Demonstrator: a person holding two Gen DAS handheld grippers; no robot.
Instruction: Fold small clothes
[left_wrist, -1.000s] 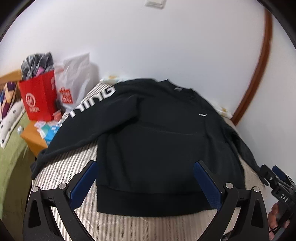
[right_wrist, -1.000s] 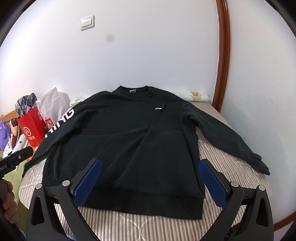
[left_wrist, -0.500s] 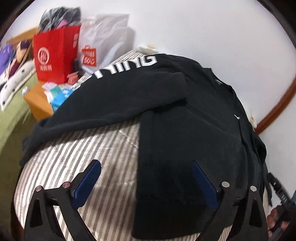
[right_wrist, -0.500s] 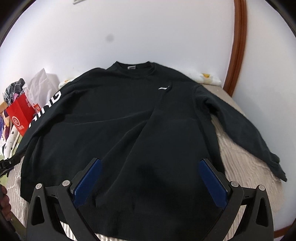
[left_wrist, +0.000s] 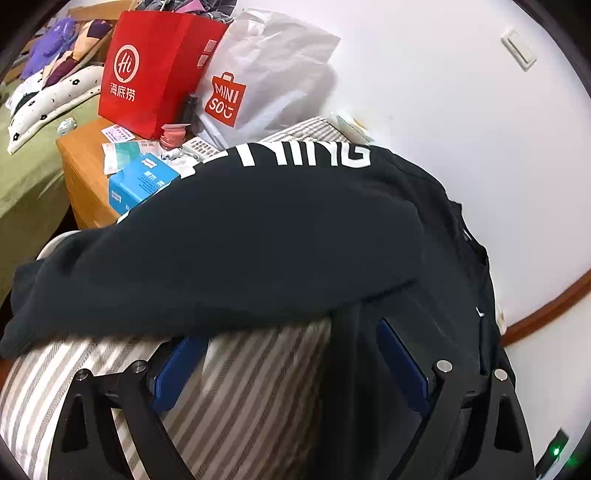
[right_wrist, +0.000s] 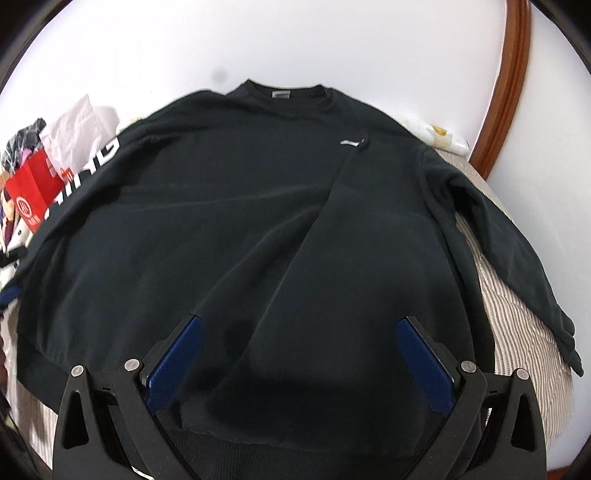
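A black sweatshirt (right_wrist: 258, 229) lies spread flat, front up, on a striped bed (right_wrist: 517, 332), collar toward the wall. Its left sleeve (left_wrist: 221, 251), with white lettering, stretches across the left wrist view; its right sleeve (right_wrist: 498, 236) runs off to the right. My left gripper (left_wrist: 288, 354) is open, low over the bed, its jaws astride the sweatshirt's left side edge just under the sleeve. My right gripper (right_wrist: 299, 343) is open, close above the lower body of the sweatshirt near the hem.
A wooden bedside table (left_wrist: 85, 177) at the left holds a red paper bag (left_wrist: 155, 70), a white Miniso bag (left_wrist: 258, 81), a blue box (left_wrist: 140, 184) and small items. A white wall stands behind the bed; a brown door frame (right_wrist: 509, 85) rises at the right.
My left gripper has swung left and dropped low to the sweatshirt's left edge under the sleeve. My right gripper has moved forward and down over the sweatshirt's body. Both stay open.
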